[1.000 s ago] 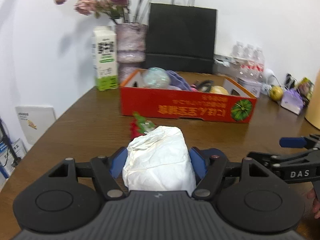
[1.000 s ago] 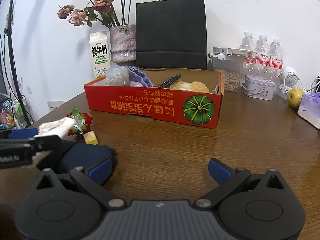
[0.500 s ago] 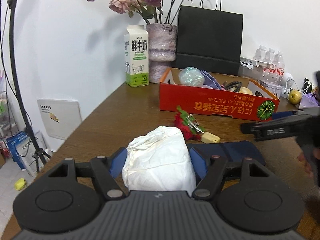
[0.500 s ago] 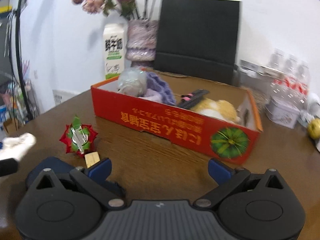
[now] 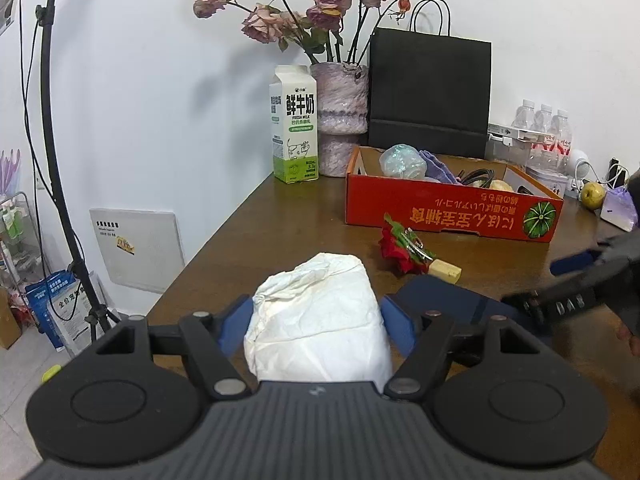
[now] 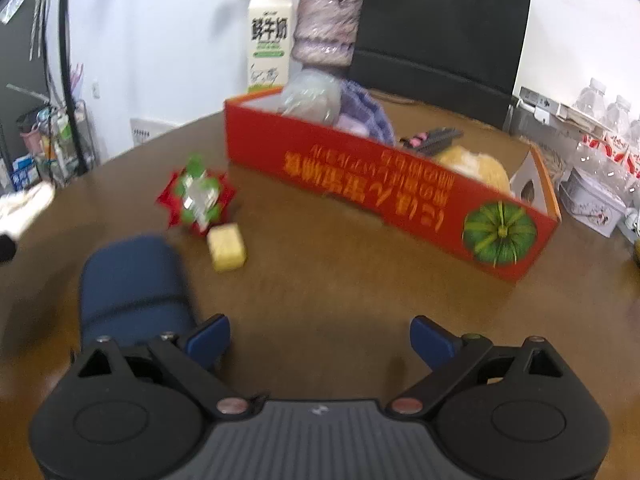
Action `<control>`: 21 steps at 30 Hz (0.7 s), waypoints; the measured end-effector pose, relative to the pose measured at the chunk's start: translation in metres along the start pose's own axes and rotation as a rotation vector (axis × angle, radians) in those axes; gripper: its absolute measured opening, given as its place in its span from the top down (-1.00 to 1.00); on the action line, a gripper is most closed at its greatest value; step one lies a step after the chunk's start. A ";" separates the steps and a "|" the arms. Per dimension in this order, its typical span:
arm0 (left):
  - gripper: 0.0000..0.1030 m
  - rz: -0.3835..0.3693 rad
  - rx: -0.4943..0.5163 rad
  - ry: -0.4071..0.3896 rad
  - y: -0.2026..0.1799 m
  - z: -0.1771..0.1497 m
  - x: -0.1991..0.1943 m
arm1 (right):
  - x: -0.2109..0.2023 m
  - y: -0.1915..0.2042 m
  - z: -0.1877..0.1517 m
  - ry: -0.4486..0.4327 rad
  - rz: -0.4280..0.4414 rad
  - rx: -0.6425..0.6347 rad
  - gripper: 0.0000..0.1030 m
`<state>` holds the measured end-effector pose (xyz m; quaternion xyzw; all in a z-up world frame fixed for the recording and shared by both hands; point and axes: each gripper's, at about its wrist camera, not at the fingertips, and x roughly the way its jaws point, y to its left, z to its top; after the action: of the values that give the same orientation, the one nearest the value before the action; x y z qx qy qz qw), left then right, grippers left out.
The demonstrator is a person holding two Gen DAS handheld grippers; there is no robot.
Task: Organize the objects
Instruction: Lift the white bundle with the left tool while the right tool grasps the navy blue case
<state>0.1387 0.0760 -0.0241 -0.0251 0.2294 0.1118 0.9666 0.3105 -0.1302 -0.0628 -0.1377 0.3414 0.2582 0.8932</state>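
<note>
While the left gripper [image 5: 318, 320] tilts down, fingers clamping a white paper bundle [image 5: 318, 320], the right gripper [image 6: 320, 340] hangs empty, fingers just narrowing, above the surface [image 6: 360, 272]

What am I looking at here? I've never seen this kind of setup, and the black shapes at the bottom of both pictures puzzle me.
Those shapes are two hand-held grippers, each carrying a fisheye camera that looks along its fingers. In the left camera's picture, the left gripper is clamped on a white wrapped bundle. In the right camera's picture, the right gripper is open and empty; its jaws have just been closing a little. On the wooden table lie a dark blue pouch, a yellowish block, a red-and-green ornament and a red cardboard box already holding things.
</note>
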 end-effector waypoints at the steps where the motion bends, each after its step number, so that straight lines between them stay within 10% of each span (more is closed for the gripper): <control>1: -0.41 0.000 -0.001 0.002 0.001 -0.001 -0.001 | -0.004 0.002 -0.005 -0.002 0.011 0.008 -0.88; 21: -0.44 0.006 -0.053 -0.028 0.027 -0.008 -0.036 | -0.053 0.070 -0.022 -0.091 0.079 0.070 -1.00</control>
<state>0.0978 0.0943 -0.0155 -0.0483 0.2128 0.1212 0.9684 0.2266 -0.1009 -0.0476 -0.0810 0.3141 0.2873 0.9012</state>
